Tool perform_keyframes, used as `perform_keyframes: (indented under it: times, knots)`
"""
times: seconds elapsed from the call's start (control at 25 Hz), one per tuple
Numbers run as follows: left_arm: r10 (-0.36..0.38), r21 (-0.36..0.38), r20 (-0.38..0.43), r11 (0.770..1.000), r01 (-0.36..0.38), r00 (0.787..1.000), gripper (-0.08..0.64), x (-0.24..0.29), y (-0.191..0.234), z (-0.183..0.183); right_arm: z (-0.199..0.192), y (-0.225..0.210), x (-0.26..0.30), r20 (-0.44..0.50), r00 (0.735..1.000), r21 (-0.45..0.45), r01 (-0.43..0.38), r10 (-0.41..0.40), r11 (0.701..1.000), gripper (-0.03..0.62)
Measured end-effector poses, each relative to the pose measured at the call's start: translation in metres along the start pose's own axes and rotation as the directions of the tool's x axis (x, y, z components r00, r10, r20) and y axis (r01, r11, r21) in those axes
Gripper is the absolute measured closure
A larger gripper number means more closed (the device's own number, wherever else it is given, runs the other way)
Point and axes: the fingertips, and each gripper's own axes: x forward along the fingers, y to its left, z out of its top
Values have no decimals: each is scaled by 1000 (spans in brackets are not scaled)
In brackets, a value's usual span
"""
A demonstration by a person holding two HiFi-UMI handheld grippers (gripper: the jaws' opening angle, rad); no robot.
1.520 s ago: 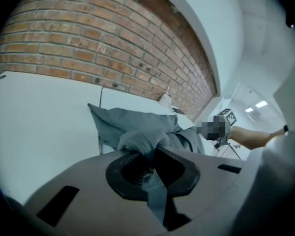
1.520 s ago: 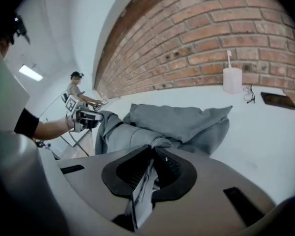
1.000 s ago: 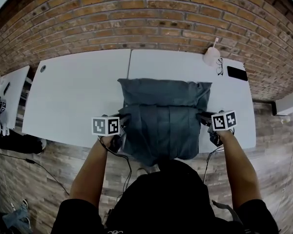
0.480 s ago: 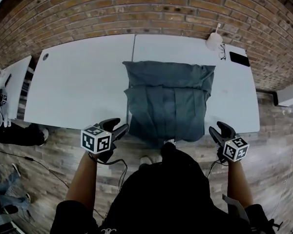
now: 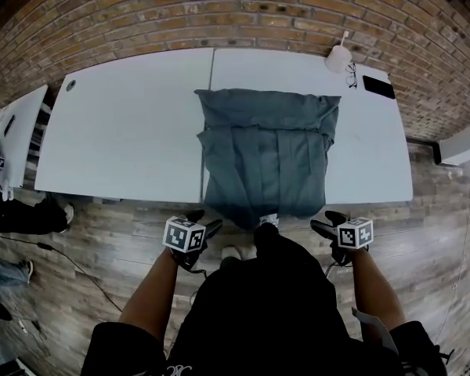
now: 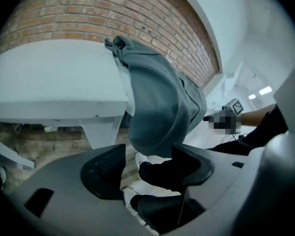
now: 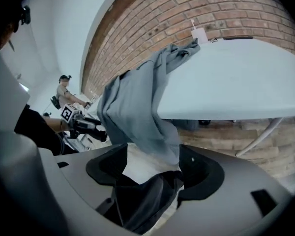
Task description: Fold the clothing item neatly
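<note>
A grey-blue garment lies partly folded on the white table, its lower end hanging over the front edge. Both grippers hang in front of and below that edge, clear of the cloth. My left gripper stands open at the hanging end's left, my right gripper open at its right. Both pairs of jaws have just been opening, with no cloth between them. In the left gripper view the garment hangs beyond my open left gripper. The right gripper view shows the garment past my open right gripper.
At the table's far right stand a white cup, glasses and a black phone. A brick wall runs behind. A smaller white table is at the left. A person sits in the background.
Both grippers let go of the garment's side edges and drew back toward me, off the table and below its front edge. The garment stays on the table.
</note>
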Motion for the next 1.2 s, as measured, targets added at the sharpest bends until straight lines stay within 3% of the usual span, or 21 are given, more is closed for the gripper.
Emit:
perform_keyframes:
  times: [0.12,0.28,0.36,0.4,0.44,0.48,0.6,0.84,1.04,1.2]
  knots:
    - [-33,-82,-1,996,32,999,237,24,-2,3,-1,-3,13,-39,999,55,-12,14,998,282]
    - [-81,-123,5,989,81,997,235,40,-14,12,1,19,31,-67,994,56,-76,80,995,297]
    - [-115,-130,-7,985,113,993,246,38,-25,13,1,31,30,-58,991,47,-115,118,992,460]
    - [-127,-125,-21,985,123,992,330,35,-30,12,2,38,27,-45,988,42,-143,145,989,556]
    - [-137,-114,-36,985,132,990,470,30,-34,11,3,46,23,-32,983,34,-177,178,984,578]
    - [-154,-104,-48,984,148,987,545,25,-39,10,4,54,19,-23,977,22,-213,213,977,581]
    - [-254,-92,-73,965,247,964,545,8,-59,8,3,72,2,-21,960,-47,-279,278,959,581]
    - [-344,39,-94,936,349,934,548,-44,-92,-1,-6,116,-38,-80,940,-240,-342,333,908,583]
    - [-403,221,-62,887,406,913,548,-106,-133,12,2,171,-87,-135,911,-411,-409,389,814,583]
    - [-436,330,13,851,408,900,548,-152,-157,38,34,214,-123,-73,891,-500,-421,447,757,583]
